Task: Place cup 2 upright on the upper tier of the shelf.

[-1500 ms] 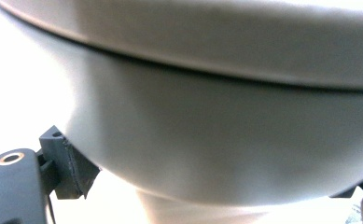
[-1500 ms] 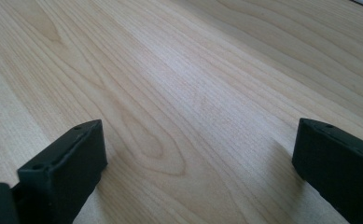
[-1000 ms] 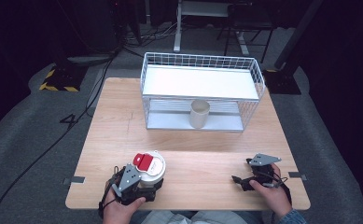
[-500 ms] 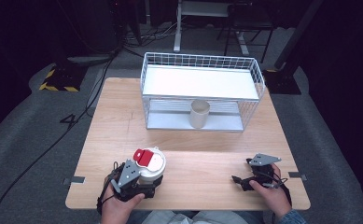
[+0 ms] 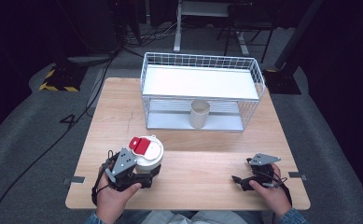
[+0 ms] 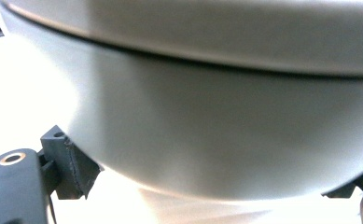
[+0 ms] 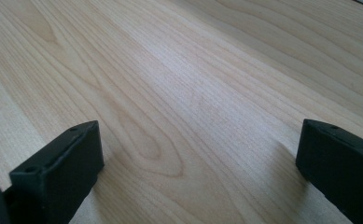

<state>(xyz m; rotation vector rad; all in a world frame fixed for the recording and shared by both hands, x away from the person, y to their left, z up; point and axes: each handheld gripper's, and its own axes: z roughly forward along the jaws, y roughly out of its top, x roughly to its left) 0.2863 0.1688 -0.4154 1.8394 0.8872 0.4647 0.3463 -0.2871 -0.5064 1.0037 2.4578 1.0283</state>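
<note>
the left gripper (image 5: pixel 144 171) is pinching a white cup (image 5: pixel 147 156) with a red-tabbed lid at the table's (image 5: pixel 198 154) near left, its jaws pressing on the cup's sides. the right gripper (image 5: pixel 239 180) is resting at the near right, its jaws spreading wide just now over bare wood, nothing between them. a beige cup (image 5: pixel 199 113) is standing in the wire basket (image 5: pixel 202 65) behind.
</note>
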